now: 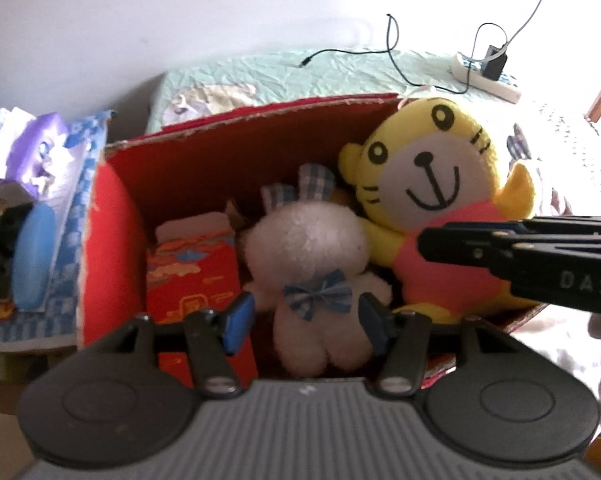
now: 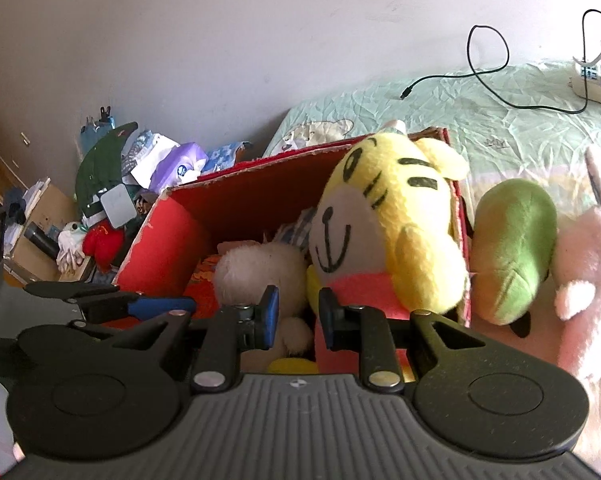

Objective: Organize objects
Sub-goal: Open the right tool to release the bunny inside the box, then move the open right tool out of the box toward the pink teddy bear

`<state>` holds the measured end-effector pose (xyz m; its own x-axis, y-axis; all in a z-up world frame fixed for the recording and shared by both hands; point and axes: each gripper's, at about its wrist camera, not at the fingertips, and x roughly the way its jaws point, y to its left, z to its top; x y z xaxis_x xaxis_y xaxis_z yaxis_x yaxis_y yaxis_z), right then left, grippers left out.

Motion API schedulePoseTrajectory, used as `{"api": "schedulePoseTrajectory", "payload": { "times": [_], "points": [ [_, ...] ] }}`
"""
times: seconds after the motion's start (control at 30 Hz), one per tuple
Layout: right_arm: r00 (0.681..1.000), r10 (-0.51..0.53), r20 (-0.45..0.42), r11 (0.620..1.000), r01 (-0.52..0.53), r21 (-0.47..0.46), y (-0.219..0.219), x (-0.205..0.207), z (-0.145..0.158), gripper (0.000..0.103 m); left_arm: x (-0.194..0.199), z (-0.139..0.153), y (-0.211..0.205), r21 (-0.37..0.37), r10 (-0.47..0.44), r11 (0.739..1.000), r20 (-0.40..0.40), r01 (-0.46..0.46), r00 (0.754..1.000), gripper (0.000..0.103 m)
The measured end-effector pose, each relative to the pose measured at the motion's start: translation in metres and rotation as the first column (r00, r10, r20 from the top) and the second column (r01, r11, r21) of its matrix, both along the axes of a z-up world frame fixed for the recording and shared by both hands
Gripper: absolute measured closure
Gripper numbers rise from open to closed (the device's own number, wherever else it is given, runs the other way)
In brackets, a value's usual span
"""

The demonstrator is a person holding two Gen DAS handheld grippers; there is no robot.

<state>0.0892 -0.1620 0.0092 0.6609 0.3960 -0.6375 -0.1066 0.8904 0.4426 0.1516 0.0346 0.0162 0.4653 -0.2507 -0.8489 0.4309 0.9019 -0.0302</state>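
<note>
At the bottom of the left wrist view, the left gripper (image 1: 302,322) stands open with its blue pads on either side of a white rabbit toy (image 1: 314,276), apparently not pinching it; whether they touch is unclear. The rabbit sits low at the frame's centre inside a red cardboard box (image 1: 112,216), beside a small red carton (image 1: 192,272). In the right wrist view, the right gripper (image 2: 298,318) is partly open and empty at lower centre, near the pink shirt of a yellow tiger toy (image 2: 396,232) leaning against the box's right wall. Right of the box, a green toy (image 2: 512,240) and a pink toy (image 2: 588,280) lie on the bed (image 2: 480,120), seemingly awaiting packing.
</note>
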Motion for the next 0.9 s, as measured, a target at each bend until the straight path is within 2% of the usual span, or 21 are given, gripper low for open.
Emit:
{"api": "schedulePoseTrajectory", "payload": {
  "times": [0.23,0.53,0.67,0.9],
  "points": [
    [1.0,-0.024,-0.003,0.999,0.024,0.021,-0.006,-0.015,0.003,0.078,-0.011,0.004,-0.006,0.061,0.034,0.998,0.034,-0.036,0.999,0.042],
    [0.999,-0.039,0.014,0.999,0.038,0.036,-0.012,-0.025,0.011,0.077,-0.022,0.013,-0.01,0.079,0.062,0.995,0.07,-0.067,0.996,0.041],
    [0.999,-0.038,0.024,0.998,0.037,0.044,-0.015,-0.03,0.013,0.073,-0.025,0.015,-0.014,0.089,0.07,0.993,0.074,-0.077,0.995,0.041],
    [0.999,-0.018,0.043,0.996,0.014,0.089,-0.029,-0.036,0.016,0.073,-0.034,0.025,-0.026,0.114,0.088,0.988,0.1,-0.1,0.991,0.041]
  ]
}}
